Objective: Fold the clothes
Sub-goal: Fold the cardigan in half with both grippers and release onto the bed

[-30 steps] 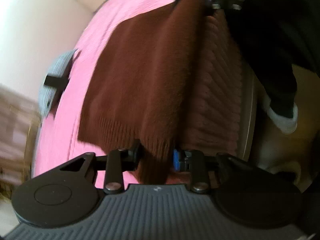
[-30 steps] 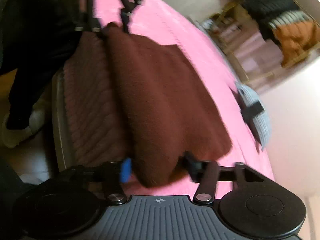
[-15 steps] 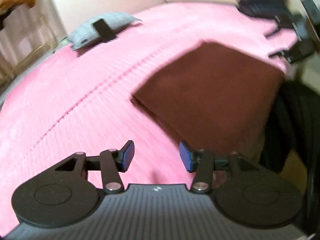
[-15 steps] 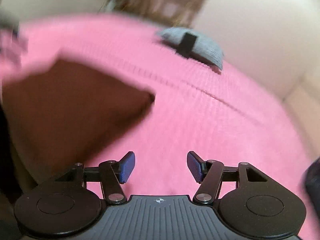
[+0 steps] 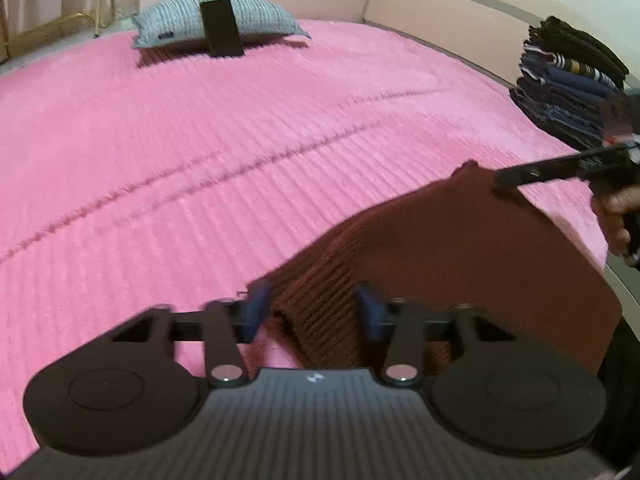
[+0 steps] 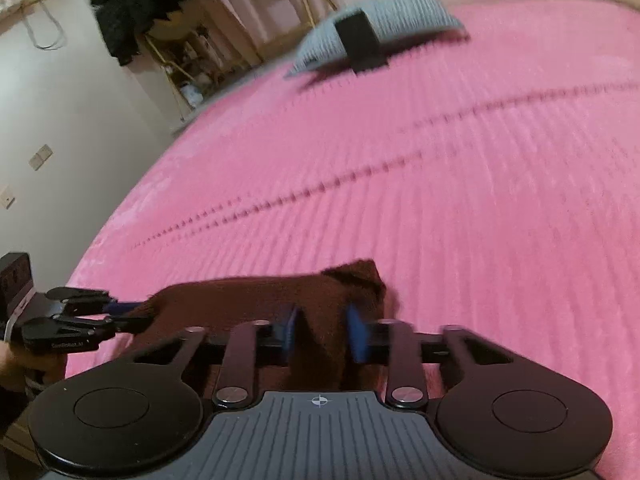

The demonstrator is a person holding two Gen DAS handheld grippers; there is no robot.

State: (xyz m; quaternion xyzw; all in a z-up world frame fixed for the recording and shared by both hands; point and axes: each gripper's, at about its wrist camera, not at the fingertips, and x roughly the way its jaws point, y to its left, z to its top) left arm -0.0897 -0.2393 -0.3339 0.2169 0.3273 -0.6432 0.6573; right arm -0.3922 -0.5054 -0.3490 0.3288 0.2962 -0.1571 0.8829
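Note:
A dark brown knit sweater (image 5: 460,248) lies folded near the front edge of the pink bed cover (image 5: 200,140). My left gripper (image 5: 314,314) has the ribbed hem between its blue pads; its jaws are closing and the pads touch the cloth. My right gripper (image 6: 322,332) is closing on a raised corner of the sweater (image 6: 240,296), pads pressed on the fabric. The left wrist view shows the right gripper (image 5: 500,178) side-on at the far corner, held by a hand (image 5: 616,216). The left gripper (image 6: 124,314) appears at the left of the right wrist view, pinching the cloth.
A grey pillow (image 5: 216,20) with a black strap lies at the far end of the bed. A stack of folded dark clothes (image 5: 568,88) sits at the bed's right edge. A rack with hanging clothes (image 6: 132,0) stands beyond the bed by the wall.
A second ago both grippers held the sweater hanging. Half a second ago they stood open over the bed with the sweater lying flat. Now both have closed on its near edge.

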